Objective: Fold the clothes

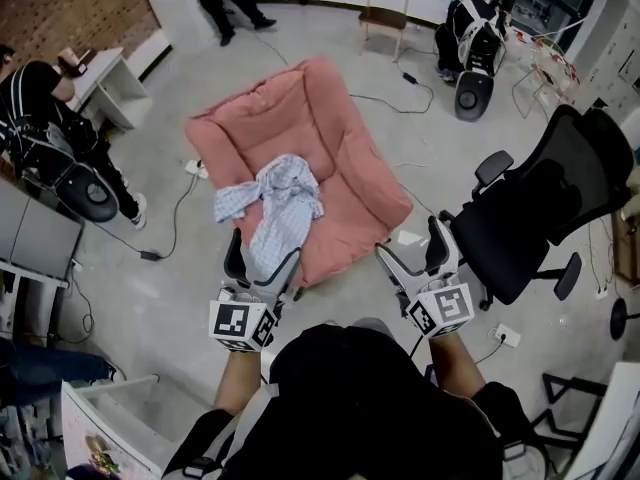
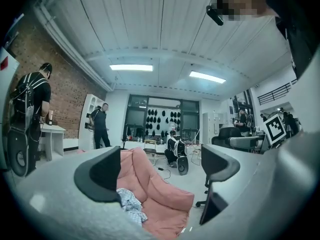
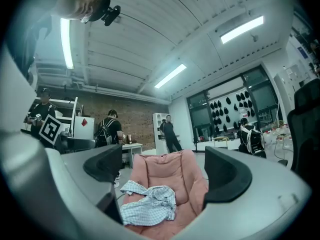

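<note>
A crumpled light blue checked shirt [image 1: 276, 204] lies on a big pink cushion [image 1: 345, 153] on the floor. It also shows in the right gripper view as the shirt [image 3: 148, 207], and partly in the left gripper view as the shirt [image 2: 130, 205] behind a jaw. My left gripper [image 1: 262, 256] hovers open at the shirt's near end, nothing between its jaws. My right gripper [image 1: 417, 250] is open too, held above the cushion's near right corner, apart from the shirt. Both point toward the cushion.
A black office chair [image 1: 540, 208] stands close on the right. Cables [image 1: 170, 218] and a power strip run over the grey floor. Other people [image 1: 60, 138] stand and crouch around, near a white desk [image 1: 110, 88] at the left and a chair [image 1: 385, 13] at the back.
</note>
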